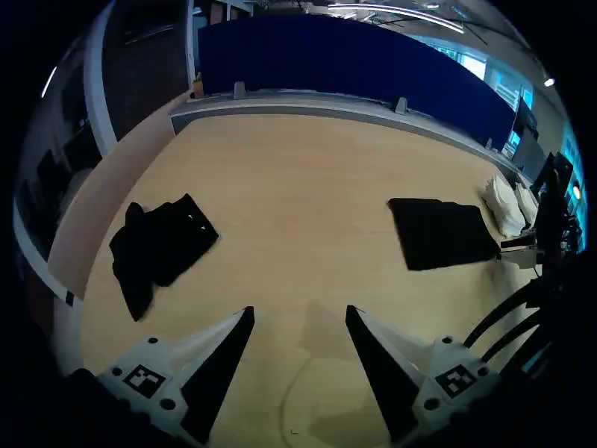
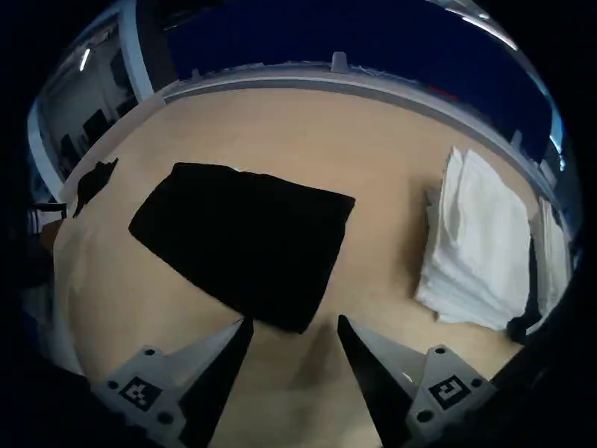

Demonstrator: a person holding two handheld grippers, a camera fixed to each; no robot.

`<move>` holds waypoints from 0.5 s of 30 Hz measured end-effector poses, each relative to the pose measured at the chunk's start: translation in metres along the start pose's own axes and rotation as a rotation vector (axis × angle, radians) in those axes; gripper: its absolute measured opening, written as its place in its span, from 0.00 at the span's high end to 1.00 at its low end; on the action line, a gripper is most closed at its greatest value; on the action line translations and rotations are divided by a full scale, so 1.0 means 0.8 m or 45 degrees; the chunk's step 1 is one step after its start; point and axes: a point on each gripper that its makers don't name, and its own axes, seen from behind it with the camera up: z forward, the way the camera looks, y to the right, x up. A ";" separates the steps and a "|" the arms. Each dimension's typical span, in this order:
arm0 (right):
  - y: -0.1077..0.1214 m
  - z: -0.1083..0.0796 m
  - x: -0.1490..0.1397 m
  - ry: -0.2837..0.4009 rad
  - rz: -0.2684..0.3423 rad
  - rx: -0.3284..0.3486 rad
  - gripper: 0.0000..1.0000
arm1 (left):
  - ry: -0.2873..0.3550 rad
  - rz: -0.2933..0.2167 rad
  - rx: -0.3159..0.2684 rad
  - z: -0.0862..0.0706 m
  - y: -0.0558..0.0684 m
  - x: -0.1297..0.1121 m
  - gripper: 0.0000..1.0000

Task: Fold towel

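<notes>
On the table [image 1: 298, 187] before me, a crumpled cloth [image 1: 160, 243] lies to my left, a flat-folded towel [image 2: 242, 239] just ahead of my right gripper [image 2: 295, 319], a towel stack [image 2: 477, 239] to its right, and a divider [image 1: 336, 60] behind all.

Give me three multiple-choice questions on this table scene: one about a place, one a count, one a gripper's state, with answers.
1. In the right gripper view, where does the white towel stack lie from the flat black towel? A to its right; B to its left; C on top of it.
2. How many black cloths lie on the table? A one; B two; C four.
3. On the right gripper, how do the jaws stand? A open, empty; B shut on black cloth; C shut on white cloth.
Answers: 1 A, the stack lies apart, rightward. 2 B, the flat towel plus a crumpled black cloth. 3 A, the jaws stand apart, gripping nothing.
</notes>
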 end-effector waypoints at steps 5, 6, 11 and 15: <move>0.001 0.004 -0.006 -0.027 -0.010 0.005 0.34 | 0.000 0.006 -0.007 0.000 0.002 0.000 0.09; 0.001 0.004 -0.007 -0.029 -0.008 0.009 0.39 | 0.000 0.007 -0.008 0.000 0.002 0.000 0.09; 0.002 0.004 -0.005 -0.027 0.007 0.014 0.58 | -0.005 0.007 -0.009 0.000 0.002 -0.003 0.09; 0.004 0.006 -0.005 -0.026 0.012 0.013 0.69 | -0.012 -0.001 -0.012 -0.001 0.002 -0.006 0.09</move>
